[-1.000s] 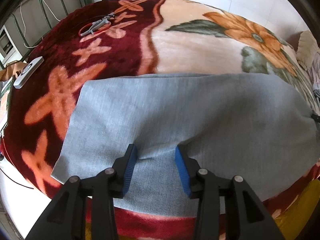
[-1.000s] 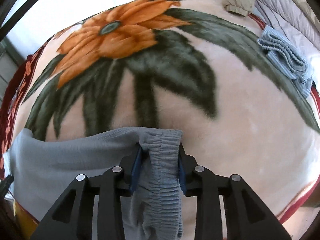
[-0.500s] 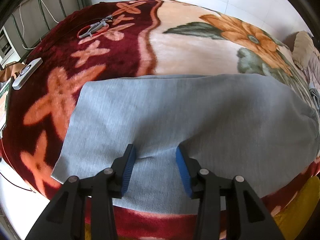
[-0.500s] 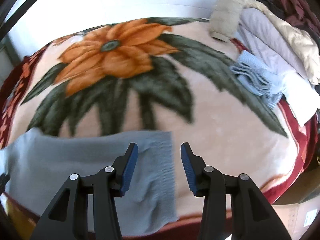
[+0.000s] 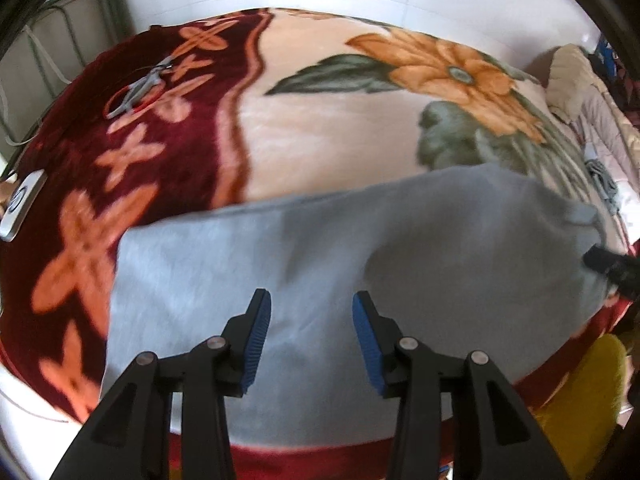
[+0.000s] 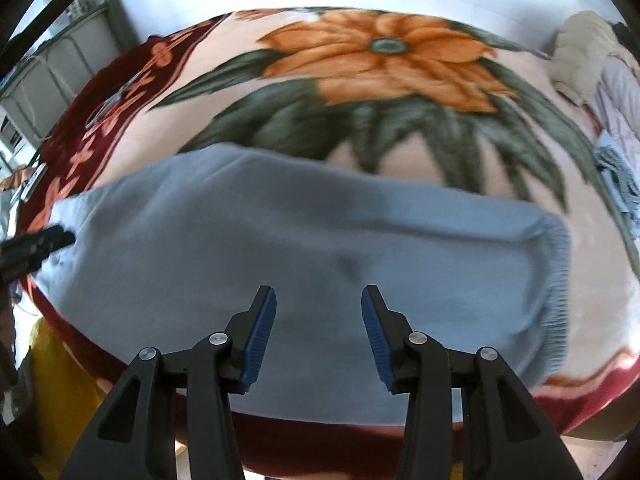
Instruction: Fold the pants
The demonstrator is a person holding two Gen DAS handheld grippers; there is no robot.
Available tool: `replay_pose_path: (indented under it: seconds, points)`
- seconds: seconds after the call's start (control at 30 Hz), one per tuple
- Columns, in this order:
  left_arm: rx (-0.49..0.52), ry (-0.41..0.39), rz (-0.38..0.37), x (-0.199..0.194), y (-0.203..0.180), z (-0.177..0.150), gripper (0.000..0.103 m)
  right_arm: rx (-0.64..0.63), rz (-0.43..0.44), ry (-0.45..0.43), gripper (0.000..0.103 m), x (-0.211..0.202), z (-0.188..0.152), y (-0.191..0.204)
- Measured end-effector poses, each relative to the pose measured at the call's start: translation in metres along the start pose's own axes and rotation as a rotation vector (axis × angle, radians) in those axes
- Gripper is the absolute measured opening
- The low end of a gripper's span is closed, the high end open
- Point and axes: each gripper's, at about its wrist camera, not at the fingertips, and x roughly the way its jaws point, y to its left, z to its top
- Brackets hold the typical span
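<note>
Pants [image 6: 304,248] on the bed [image 5: 340,152] look soft and light, best pinched at the elastic waistband [image 6: 558,280] on the right; both claws, left claw [image 5: 306,320] and right claw [image 6: 318,316], stand apart and empty.

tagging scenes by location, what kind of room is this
Most likely a bedroom: the grey pants lie on a bed spread with a plush flowered blanket, bedding and clothes are heaped at its far end, and a metal bed frame stands beside a tiled wall.

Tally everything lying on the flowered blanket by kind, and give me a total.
Grey pants: 1
Scissors: 1
Remote-like white device: 1
Light blue knitted cloth: 1
Total: 4, all on the blanket; the pile of bedding at its far right end is not counted.
</note>
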Motion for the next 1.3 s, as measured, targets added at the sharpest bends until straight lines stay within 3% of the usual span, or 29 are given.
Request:
replay_pose_path:
  seconds: [0.23, 0.4, 0.67, 1.0, 1.1, 1.3]
  points:
    - [0.07, 0.034, -0.115, 0.017, -0.024, 0.045, 0.047, -0.015, -0.029, 0.078, 0.045, 0.032, -0.02, 0.011]
    - [0.145, 0.054, -0.17, 0.036, -0.051, 0.077, 0.049, 0.014, -0.003, 0.042, 0.046, 0.032, -0.03, 0.006]
    - [0.249, 0.138, -0.421, 0.063, -0.105, 0.113, 0.052, 0.031, 0.029, 0.049, 0.046, 0.033, -0.028, 0.0]
    - [0.504, 0.252, -0.461, 0.089, -0.154, 0.12, 0.052, 0.089, 0.058, 0.083, 0.046, 0.03, -0.019, -0.004]
    - [0.491, 0.218, -0.411, 0.094, -0.154, 0.118, 0.051, 0.123, 0.094, 0.083, 0.046, 0.028, -0.017, -0.009]
    - [0.423, 0.262, -0.451, 0.108, -0.154, 0.123, 0.047, 0.126, 0.098, 0.078, 0.046, 0.029, -0.016, -0.011]
